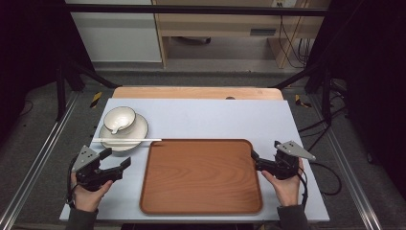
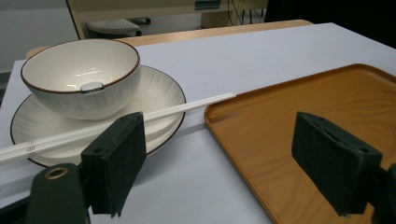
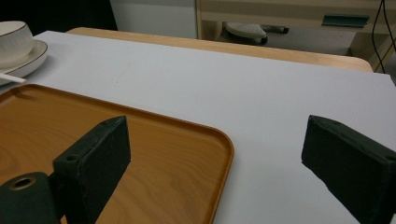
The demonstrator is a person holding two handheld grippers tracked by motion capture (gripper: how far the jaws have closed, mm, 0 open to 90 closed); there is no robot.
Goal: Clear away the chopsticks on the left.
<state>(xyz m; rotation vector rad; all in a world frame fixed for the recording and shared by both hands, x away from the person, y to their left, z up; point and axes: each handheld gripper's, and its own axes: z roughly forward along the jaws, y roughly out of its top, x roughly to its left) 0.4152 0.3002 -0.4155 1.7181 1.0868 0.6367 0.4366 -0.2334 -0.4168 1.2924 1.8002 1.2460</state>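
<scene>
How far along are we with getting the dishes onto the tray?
Nothing looks done: the tray is bare. The bowl sits on the plate, chopsticks across its rim, left of the tray. The left gripper and right gripper are open, holding nothing. Everything remains.

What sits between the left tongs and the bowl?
In the left gripper view, white chopsticks lie across the near rim of the plate under the bowl, just beyond the open left tongs.

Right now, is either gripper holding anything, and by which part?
Nothing is held. The left gripper and the right gripper both have their jaws spread open, either side of the tray.
</scene>
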